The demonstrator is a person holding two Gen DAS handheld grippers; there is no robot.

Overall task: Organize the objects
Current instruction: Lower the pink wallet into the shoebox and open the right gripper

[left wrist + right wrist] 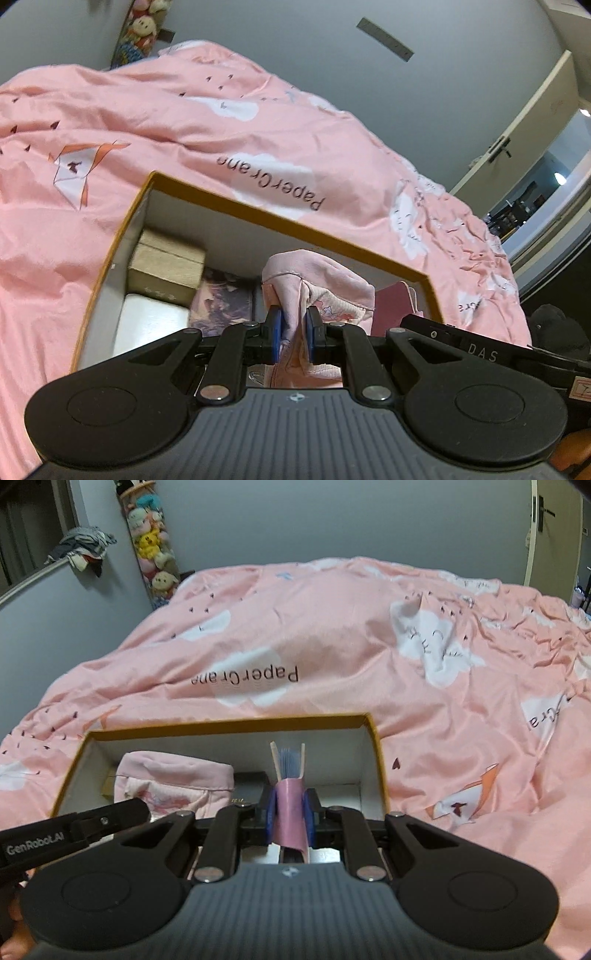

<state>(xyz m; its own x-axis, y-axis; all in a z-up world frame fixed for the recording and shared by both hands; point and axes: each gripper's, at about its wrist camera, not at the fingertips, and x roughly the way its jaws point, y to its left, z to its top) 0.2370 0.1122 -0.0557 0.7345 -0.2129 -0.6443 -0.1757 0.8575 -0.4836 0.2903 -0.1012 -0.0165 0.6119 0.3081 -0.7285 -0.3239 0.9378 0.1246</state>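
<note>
An open box with an orange rim (258, 210) (229, 723) lies on the bed. My left gripper (293, 321) is shut on a pale pink fabric pouch (325, 280), which it holds over the middle of the box. In the right wrist view the pouch (173, 779) fills the box's left part. My right gripper (290, 797) is shut on a mauve booklet (291, 816) with blue page edges. It holds the booklet upright over the box's right part. Seen from the left wrist, the booklet (391, 306) is a maroon shape at the box's right end.
Inside the box are a tan carton (166, 269), a silvery flat item (151, 325), a printed card (225, 299) and a black case (251, 782). A crumpled pink duvet (332, 635) surrounds the box. Plush toys (151, 542) hang in the far corner, and a door (517, 144) stands at the right.
</note>
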